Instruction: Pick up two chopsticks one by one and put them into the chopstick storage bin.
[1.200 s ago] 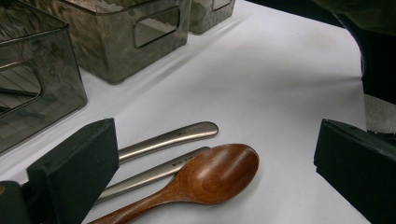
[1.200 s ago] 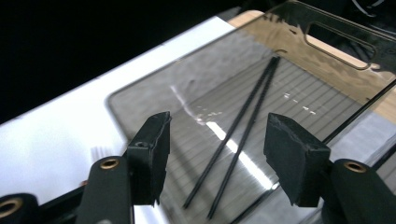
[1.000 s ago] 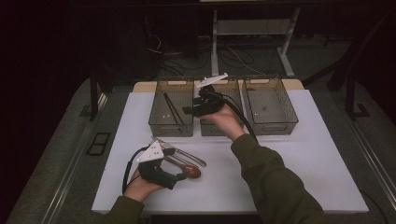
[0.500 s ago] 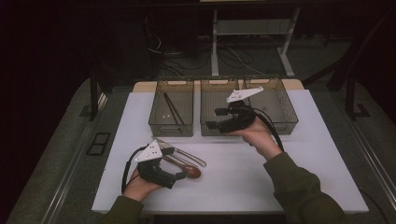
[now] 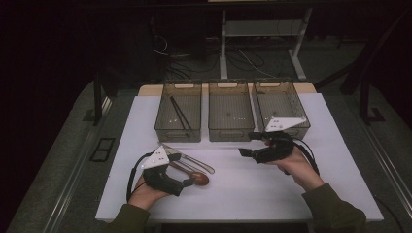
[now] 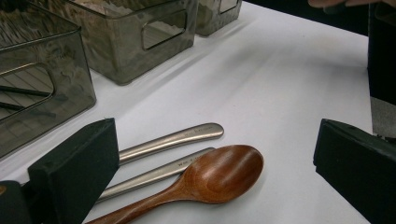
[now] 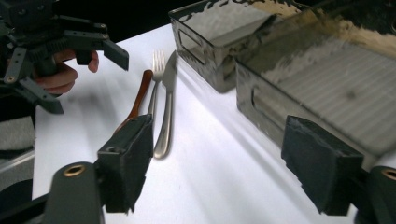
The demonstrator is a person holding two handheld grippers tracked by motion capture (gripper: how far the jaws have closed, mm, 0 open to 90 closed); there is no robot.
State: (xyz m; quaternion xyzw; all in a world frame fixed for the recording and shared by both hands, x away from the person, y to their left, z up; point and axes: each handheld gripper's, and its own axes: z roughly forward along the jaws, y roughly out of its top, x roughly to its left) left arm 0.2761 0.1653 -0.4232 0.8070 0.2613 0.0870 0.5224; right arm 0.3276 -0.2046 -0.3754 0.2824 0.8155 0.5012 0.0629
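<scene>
Three bins (image 5: 231, 118) stand in a row on the bench (image 5: 252, 189). Before them lie one wooden spoon (image 6: 205, 179), one fork (image 7: 156, 79) and one knife (image 7: 166, 102) (both steel). Two claws (image 5: 180, 187) work here.

Spoon (image 5: 198, 178), fork (image 5: 192, 160), knife (image 7: 167, 100) before three bins (image 5: 230, 116)

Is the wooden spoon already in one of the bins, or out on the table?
Out. The wooden spoon lies flat on the white table beside a knife and fork, in front of the bins.
</scene>
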